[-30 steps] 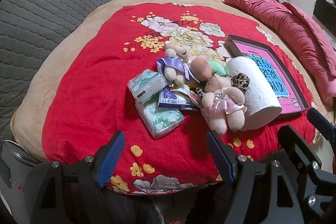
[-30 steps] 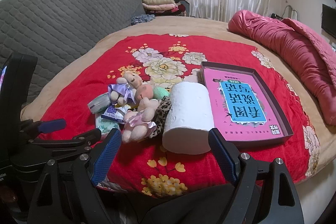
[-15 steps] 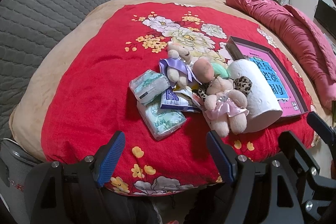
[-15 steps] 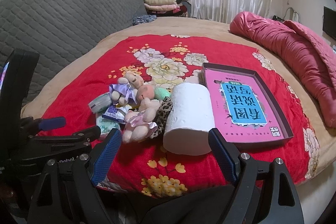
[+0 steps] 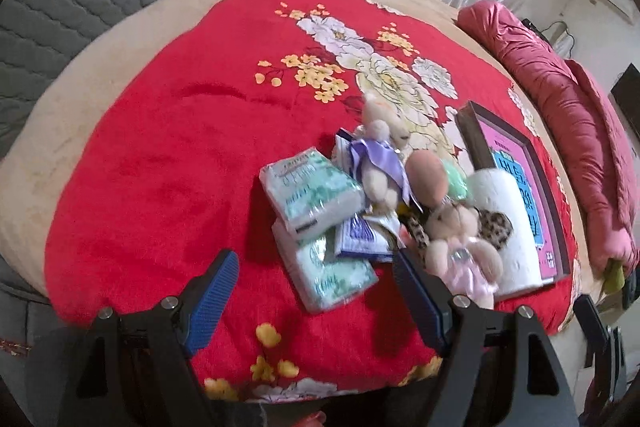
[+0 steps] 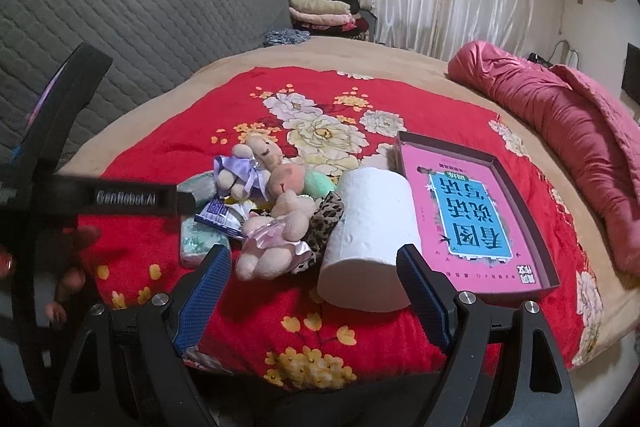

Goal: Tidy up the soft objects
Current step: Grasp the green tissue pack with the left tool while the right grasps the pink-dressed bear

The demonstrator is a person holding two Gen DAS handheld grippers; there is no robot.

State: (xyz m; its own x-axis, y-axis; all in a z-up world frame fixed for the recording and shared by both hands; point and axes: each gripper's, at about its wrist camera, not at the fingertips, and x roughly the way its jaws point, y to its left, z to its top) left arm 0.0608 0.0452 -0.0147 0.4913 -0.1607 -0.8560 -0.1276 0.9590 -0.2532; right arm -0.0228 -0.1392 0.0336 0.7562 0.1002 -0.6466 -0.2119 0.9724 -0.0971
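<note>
Hovering over the near edge of the red blanket [image 5: 152, 163], the left gripper [image 5: 316, 291] is held wide open and empty, just short of the tissue packs [image 5: 316, 195]. The right gripper [image 6: 314, 289] is also spread open with nothing in it, low before the paper roll [image 6: 370, 227]. Two little bears [image 6: 276, 239] are piled between packs and roll.

Plush red blanket [image 6: 248, 311]; glossy tissue packs [image 5: 310, 189] (plastic); fuzzy bears [image 6: 272, 239].
</note>
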